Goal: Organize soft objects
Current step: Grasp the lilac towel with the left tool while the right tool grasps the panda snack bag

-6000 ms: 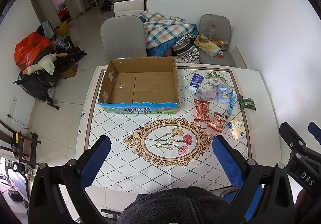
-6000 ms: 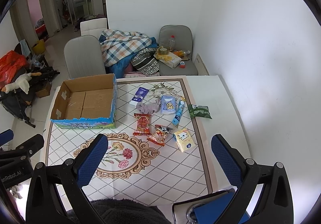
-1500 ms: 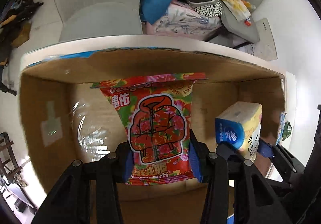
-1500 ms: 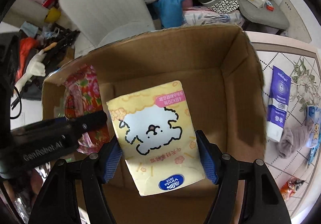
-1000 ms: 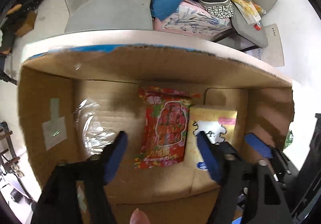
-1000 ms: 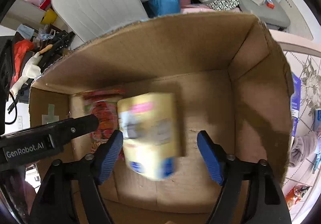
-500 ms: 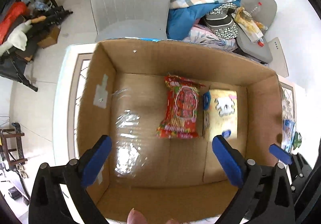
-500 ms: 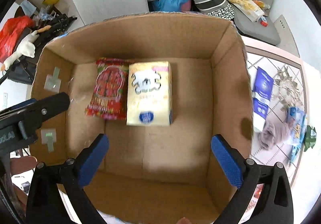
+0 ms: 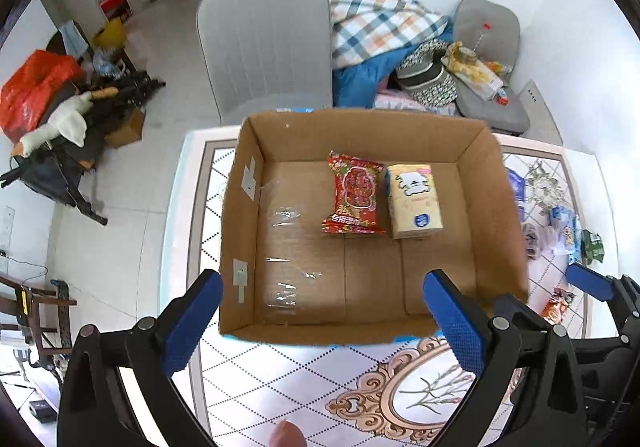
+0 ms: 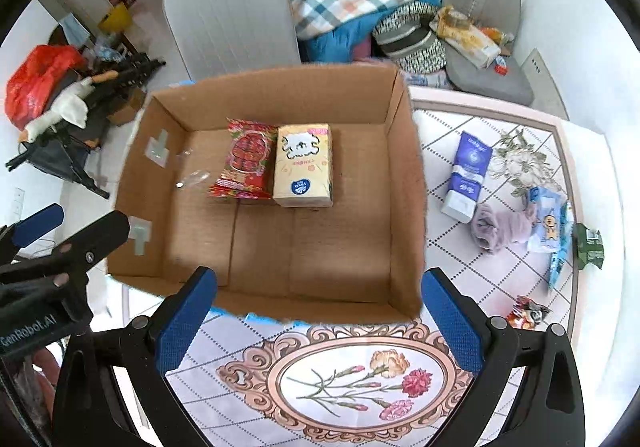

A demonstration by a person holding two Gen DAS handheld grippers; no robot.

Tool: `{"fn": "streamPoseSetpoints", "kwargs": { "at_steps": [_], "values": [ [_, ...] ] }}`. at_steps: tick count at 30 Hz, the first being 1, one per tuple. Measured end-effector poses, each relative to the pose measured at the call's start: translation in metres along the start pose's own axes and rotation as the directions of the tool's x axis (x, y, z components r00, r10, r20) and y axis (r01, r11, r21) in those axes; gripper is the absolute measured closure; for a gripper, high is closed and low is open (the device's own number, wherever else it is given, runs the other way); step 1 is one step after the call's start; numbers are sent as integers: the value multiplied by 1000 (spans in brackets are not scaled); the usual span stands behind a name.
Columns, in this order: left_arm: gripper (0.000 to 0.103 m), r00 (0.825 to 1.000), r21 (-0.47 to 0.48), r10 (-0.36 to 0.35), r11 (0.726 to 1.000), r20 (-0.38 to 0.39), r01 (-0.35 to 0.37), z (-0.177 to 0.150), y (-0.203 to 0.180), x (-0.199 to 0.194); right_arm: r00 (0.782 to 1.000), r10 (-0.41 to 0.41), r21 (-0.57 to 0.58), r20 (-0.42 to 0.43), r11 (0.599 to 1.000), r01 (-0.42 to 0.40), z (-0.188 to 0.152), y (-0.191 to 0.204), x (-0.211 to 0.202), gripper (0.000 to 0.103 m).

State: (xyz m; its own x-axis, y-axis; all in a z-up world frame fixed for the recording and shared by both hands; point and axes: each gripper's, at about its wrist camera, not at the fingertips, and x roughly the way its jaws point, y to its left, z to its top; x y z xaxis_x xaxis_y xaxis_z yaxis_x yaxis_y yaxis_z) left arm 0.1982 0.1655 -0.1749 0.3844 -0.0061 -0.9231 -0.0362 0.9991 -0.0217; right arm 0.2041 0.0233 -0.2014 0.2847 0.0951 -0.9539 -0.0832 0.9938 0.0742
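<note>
Both my tongs have just sprung wide and hang empty: left gripper (image 9: 320, 319), right gripper (image 10: 320, 311). The red foil snack packet (image 9: 354, 195) and yellow tissue pack (image 9: 414, 201) now lie side by side in the brown cardboard box (image 9: 240, 215). The purple cloth (image 10: 498, 227) and other packets on the table are next, I judge.

Two hand-held black grippers with blue pads

The left gripper (image 9: 322, 311) has black plastic arms, round silver screws at the joints and blue textured pads (image 9: 454, 321) on its fingers. The right gripper (image 10: 318, 307) has the same look. In the right view, the left gripper's side carries white letters "GenRobot.AI". A fingertip (image 9: 286, 437) shows at the bottom edge.
</note>
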Motion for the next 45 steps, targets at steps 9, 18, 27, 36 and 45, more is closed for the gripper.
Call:
{"fn": "streamPoseSetpoints", "kwargs": {
  "at_steps": [9,18,27,36,45],
  "values": [
    [1,998,8,-4,1000,67,3,-11,-31,-51,995,74,8,62,997,-74,-18,-20,-53,0],
    [1,997,74,-65,995,-36,67,-12,-135,-29,999,50,256,3,965,-49,-55,-164,-53,0],
    [1,990,435,53,900,-134,11,-10,-297,59,966,79,517,-248,854,63,-111,-312,69,0],
    [1,967,742,172,669,-188,25,2,-392,154,931,200,589,-306,808,20,-123,-343,137,10],
    [8,912,862,284,491,-296,127,-31,-446,232,916,195,599,-350,799,58,-139,-365,142,22]
  ]
}}
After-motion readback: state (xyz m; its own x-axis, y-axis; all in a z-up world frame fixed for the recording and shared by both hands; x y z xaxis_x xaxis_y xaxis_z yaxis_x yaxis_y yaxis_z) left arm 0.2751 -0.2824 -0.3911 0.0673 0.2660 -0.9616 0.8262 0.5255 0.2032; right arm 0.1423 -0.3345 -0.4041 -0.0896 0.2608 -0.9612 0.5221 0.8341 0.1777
